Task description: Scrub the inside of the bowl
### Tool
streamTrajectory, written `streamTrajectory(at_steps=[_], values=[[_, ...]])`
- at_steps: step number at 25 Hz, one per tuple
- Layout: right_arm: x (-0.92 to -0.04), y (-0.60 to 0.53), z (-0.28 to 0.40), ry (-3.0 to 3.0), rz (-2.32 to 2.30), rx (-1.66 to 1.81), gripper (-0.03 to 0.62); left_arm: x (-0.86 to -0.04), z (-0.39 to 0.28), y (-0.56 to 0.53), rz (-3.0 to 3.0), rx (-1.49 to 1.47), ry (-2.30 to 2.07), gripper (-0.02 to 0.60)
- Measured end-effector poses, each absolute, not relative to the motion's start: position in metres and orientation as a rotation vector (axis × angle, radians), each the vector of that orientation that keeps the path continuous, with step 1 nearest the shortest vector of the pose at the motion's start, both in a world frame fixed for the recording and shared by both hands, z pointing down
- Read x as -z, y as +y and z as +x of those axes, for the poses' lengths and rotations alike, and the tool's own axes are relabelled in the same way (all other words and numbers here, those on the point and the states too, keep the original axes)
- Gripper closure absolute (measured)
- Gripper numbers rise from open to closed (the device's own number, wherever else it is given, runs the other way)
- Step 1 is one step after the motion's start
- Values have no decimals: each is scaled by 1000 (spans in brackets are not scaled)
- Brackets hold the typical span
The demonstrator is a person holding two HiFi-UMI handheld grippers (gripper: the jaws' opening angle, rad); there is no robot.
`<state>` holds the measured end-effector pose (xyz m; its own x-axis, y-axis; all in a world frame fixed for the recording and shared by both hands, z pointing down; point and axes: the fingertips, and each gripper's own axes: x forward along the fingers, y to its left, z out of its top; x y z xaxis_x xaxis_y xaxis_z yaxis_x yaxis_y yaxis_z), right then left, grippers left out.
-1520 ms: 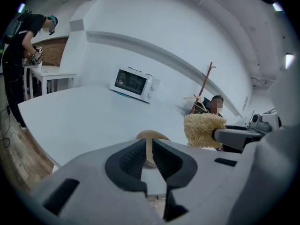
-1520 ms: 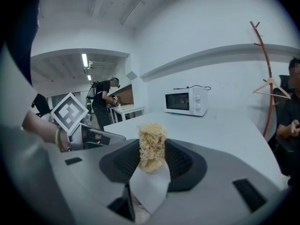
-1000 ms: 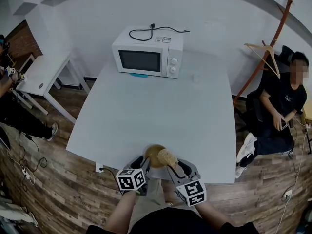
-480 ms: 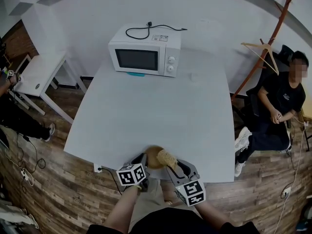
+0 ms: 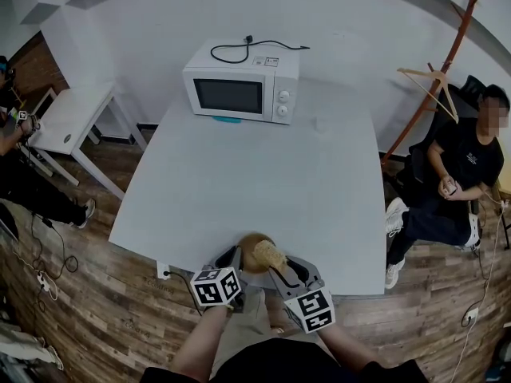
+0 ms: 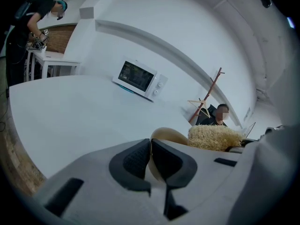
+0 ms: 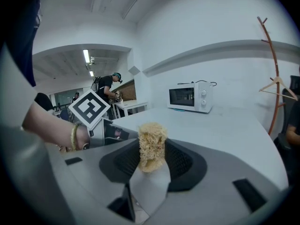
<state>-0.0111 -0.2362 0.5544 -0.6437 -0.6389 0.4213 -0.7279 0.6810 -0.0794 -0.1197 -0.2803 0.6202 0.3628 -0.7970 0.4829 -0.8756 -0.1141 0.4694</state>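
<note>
Since a second ago, the left gripper (image 6: 150, 154) has just been closing and now pinches the tan bowl's (image 5: 248, 246) rim at the table's (image 5: 239, 174) near edge. The right gripper (image 7: 149, 157) clamps a straw-coloured scrubber (image 7: 151, 142) beside the bowl.

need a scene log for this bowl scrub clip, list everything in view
table: 1, white, centre
microwave: 1, white, far end of table
cable: 1, black, on the microwave
bowl: 1, tan, table's near edge
scrubber: 1, straw yellow, at the bowl
side table: 1, white, left
coat rack: 1, reddish brown, right
seated person: 1, black top, right
left gripper: 1, grey, jaws just been closing, pinching bowl rim
right gripper: 1, grey, shut on scrubber
</note>
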Motion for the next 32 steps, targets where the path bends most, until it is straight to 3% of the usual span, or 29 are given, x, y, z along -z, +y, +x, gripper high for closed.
streamTrajectory(at_steps=[32], values=[[-542, -186, -15, -2528, 995, -285, 431, -555, -90, -210, 2132, -137, -1557, 549]])
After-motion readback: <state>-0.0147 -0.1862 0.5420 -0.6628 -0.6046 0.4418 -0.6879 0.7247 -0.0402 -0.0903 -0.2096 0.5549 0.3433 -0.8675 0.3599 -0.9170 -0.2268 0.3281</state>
